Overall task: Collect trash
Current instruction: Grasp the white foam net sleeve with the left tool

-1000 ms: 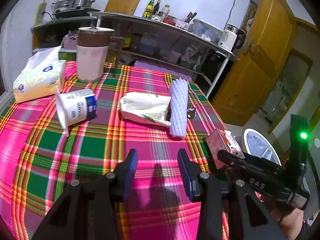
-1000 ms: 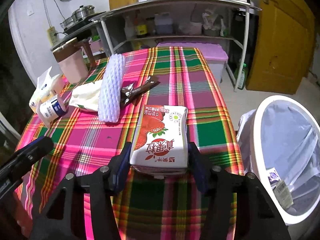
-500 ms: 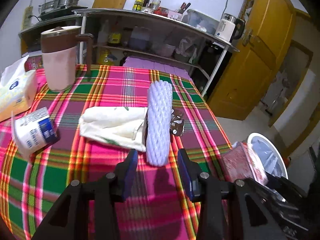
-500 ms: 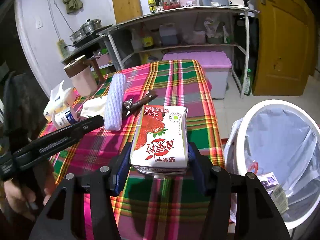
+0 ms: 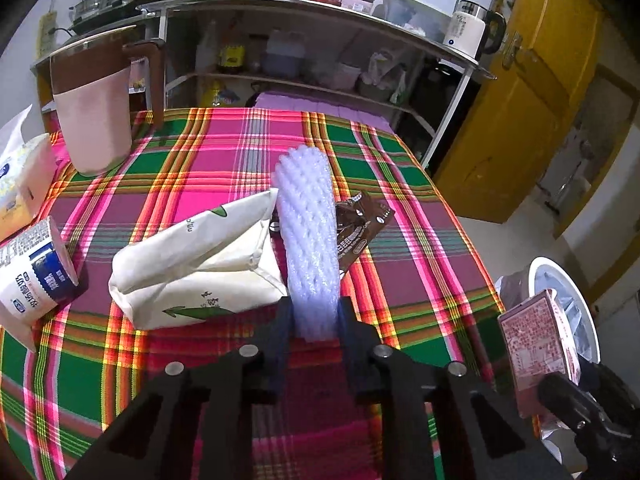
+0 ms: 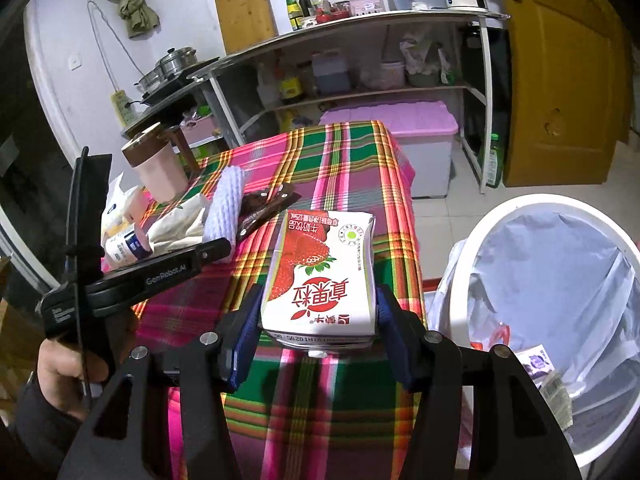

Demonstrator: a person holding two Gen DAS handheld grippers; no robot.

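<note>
Now, far to the left on the checked surface point(image 5: 224, 152), a tipped yogurt cup point(image 5: 34, 270) lies on its side, with a pink jug point(image 5: 94, 120) standing behind it. Next comes a flat cream bag point(image 5: 196, 264), and just beside that lies a long white foam net point(image 5: 310, 240). A brown wrapper point(image 5: 356, 230) peeks out from the net's far side.

The left tool point(image 5: 314, 320) has just been closing, and its fingers now sit narrow around the near end of the foam net. It looks as if the pads are pressing it, though the tips are partly hidden, so the squeeze may be only light. The net should be very light and squishy. It will bend and flop, so a pinch near the end works, but a hold closer to the middle would stop it from drooping.

Further right, the right tool point(image 6: 316, 320) holds a strawberry milk box point(image 6: 322, 272) by its two sides. The box is stiff enough for that, but it may dent if squeezed hard. It seems empty and light.

Farthest right, a white bin point(image 6: 480, 232) with a bag inside waits on the floor, close to the edge of the surface. Some trash already lies in it.
</note>
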